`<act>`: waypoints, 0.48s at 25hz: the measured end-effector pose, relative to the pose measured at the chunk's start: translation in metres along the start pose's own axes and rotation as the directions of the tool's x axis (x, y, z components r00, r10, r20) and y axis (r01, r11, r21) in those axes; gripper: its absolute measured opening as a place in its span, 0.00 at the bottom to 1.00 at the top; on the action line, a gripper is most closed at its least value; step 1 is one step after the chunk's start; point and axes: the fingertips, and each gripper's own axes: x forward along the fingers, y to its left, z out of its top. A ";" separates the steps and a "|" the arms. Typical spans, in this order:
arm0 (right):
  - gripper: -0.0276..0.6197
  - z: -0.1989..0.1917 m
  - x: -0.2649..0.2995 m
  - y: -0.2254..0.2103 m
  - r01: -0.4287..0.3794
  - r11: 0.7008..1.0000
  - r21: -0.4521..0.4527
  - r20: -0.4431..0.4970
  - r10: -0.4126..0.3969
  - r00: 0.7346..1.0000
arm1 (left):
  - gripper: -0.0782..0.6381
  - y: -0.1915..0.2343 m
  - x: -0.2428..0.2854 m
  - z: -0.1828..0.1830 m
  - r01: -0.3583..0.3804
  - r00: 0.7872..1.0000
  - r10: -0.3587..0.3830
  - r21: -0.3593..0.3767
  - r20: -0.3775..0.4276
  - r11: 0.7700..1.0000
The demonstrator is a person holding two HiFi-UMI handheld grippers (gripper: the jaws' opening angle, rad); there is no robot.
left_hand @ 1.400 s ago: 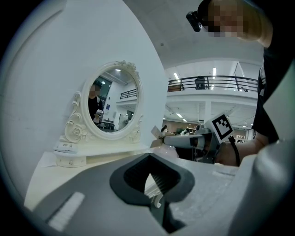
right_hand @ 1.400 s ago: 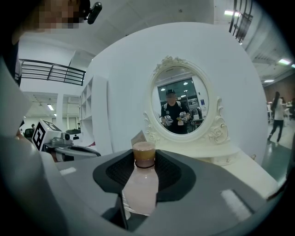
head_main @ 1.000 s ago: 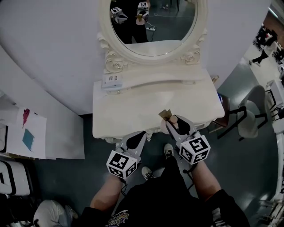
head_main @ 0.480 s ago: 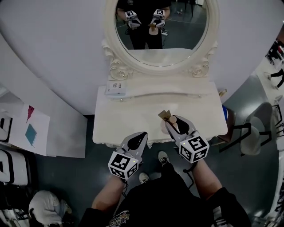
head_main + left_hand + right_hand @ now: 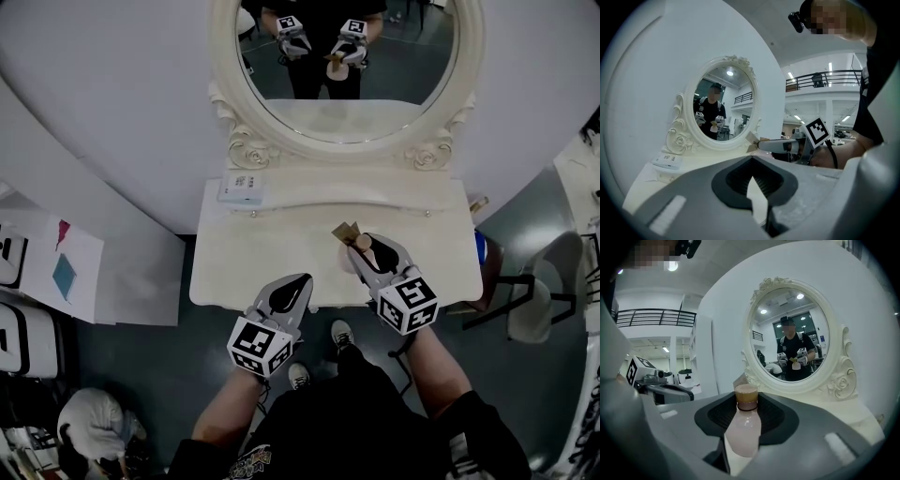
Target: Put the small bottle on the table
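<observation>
The small bottle (image 5: 363, 243) is pale pink with a brown cap and a tan tag at its neck. My right gripper (image 5: 367, 251) is shut on it and holds it just above the right front of the white dressing table (image 5: 272, 246). In the right gripper view the bottle (image 5: 743, 426) stands upright between the dark pads (image 5: 723, 416). My left gripper (image 5: 301, 281) hovers over the table's front edge, jaws together with nothing between them. The left gripper view shows its jaws (image 5: 751, 161) meeting at the tip.
An oval mirror (image 5: 347, 66) in an ornate frame rises at the table's back. A small white box (image 5: 242, 187) lies on the raised back shelf at the left. A chair (image 5: 534, 286) stands to the right. Papers (image 5: 64, 277) lie on the floor at the left.
Both grippers have edged a little further in over the table top, the right one carrying the bottle. The head camera has tipped, so the table sits lower in view.
</observation>
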 end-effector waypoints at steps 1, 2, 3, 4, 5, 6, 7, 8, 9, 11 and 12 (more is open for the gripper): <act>0.30 -0.001 0.003 -0.003 -0.002 1.000 0.001 -0.002 0.002 1.000 | 0.11 0.001 0.003 0.000 -0.002 1.000 0.002 0.001 0.000 1.000; 0.30 -0.001 0.006 -0.007 -0.004 1.000 0.000 -0.004 0.004 1.000 | 0.11 0.002 0.006 -0.001 -0.005 1.000 0.005 0.000 -0.001 1.000; 0.30 -0.002 0.010 -0.010 -0.006 1.000 -0.001 -0.006 0.006 1.000 | 0.11 0.004 0.009 -0.001 -0.008 1.000 0.008 -0.003 -0.001 1.000; 0.30 -0.002 0.013 -0.014 -0.008 1.000 -0.002 -0.009 0.008 1.000 | 0.11 0.006 0.013 -0.002 -0.011 1.000 0.011 -0.007 0.000 1.000; 0.30 -0.002 0.017 -0.018 -0.010 1.000 -0.003 -0.012 0.010 1.000 | 0.11 0.008 0.017 -0.002 -0.013 1.000 0.013 -0.013 0.000 1.000; 0.30 -0.003 0.021 -0.022 -0.012 1.000 -0.004 -0.016 0.012 1.000 | 0.11 0.009 0.021 -0.003 -0.016 1.000 0.016 -0.018 0.000 1.000; 0.30 -0.003 0.024 -0.026 -0.015 1.000 -0.004 -0.021 0.014 1.000 | 0.11 0.011 0.025 -0.003 -0.018 1.000 0.018 -0.022 -0.002 1.000; 0.30 -0.004 0.028 -0.030 -0.017 1.000 -0.004 -0.025 0.017 1.000 | 0.11 0.013 0.028 -0.004 -0.020 1.000 0.020 -0.024 -0.004 1.000; 0.30 -0.005 0.031 -0.034 -0.019 1.000 -0.004 -0.029 0.019 0.999 | 0.11 0.014 0.032 -0.005 -0.022 1.000 0.022 -0.024 -0.007 0.999; 0.30 -0.007 0.039 -0.042 -0.024 1.000 -0.004 -0.036 0.024 0.999 | 0.11 0.018 0.040 -0.007 -0.028 1.000 0.028 -0.028 -0.012 0.999; 0.30 -0.008 0.044 -0.046 -0.027 1.000 -0.005 -0.039 0.027 0.999 | 0.11 0.021 0.043 -0.008 -0.033 0.999 0.032 -0.030 -0.012 0.999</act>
